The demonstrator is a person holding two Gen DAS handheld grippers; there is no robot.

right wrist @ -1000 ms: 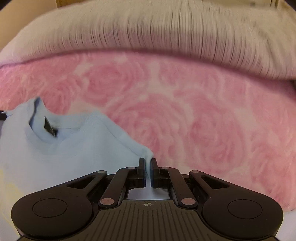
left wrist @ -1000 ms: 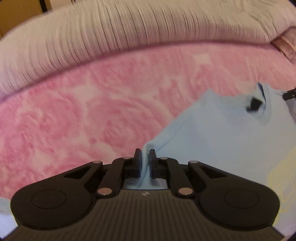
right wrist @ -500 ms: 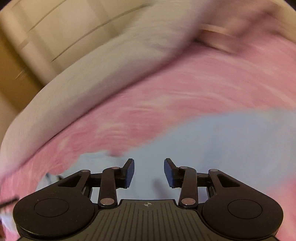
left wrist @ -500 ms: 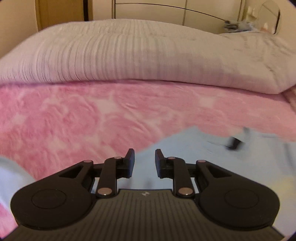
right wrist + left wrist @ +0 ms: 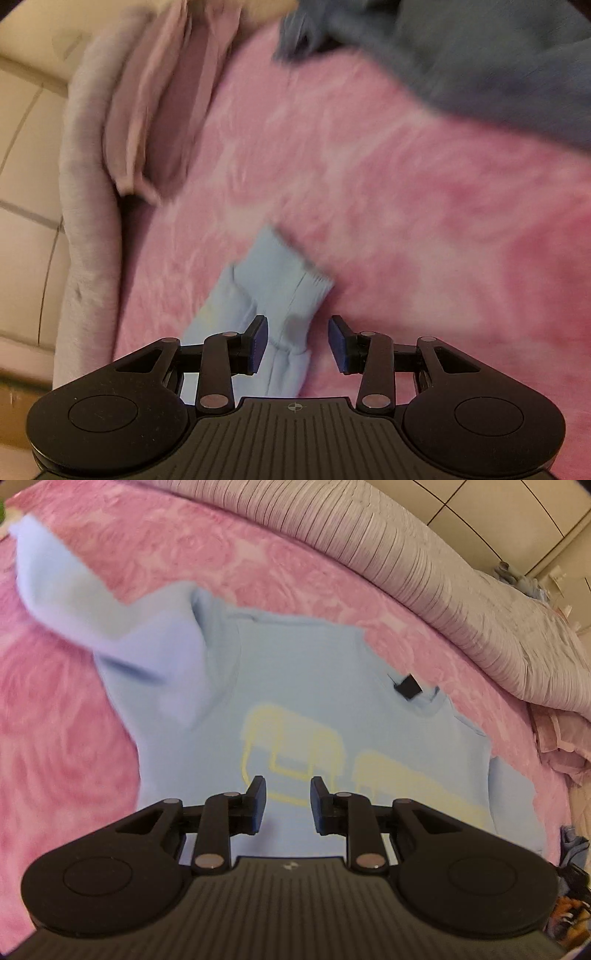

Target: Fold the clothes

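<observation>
A light blue sweatshirt [image 5: 303, 686] with a pale yellow print lies flat on the pink rose-patterned blanket [image 5: 55, 738]. Its collar with a black tag [image 5: 408, 686] points toward the pillows, and one sleeve [image 5: 62, 587] stretches to the upper left. My left gripper [image 5: 284, 801] is open and empty above the print. My right gripper [image 5: 297, 339] is open, with the other light blue sleeve and its ribbed cuff [image 5: 280, 273] lying between and beyond its jaws, not gripped.
A grey-striped duvet [image 5: 424, 565] runs along the far side of the bed. A dusty pink garment [image 5: 166, 110] and a dark blue-grey garment [image 5: 461, 55] lie on the blanket beyond the right gripper. Cream cupboard doors [image 5: 22, 147] stand at left.
Both grippers let go of the sweatshirt's shoulders and opened. The left pulled back over the shirt's body. The right swung away to the sleeve cuff.
</observation>
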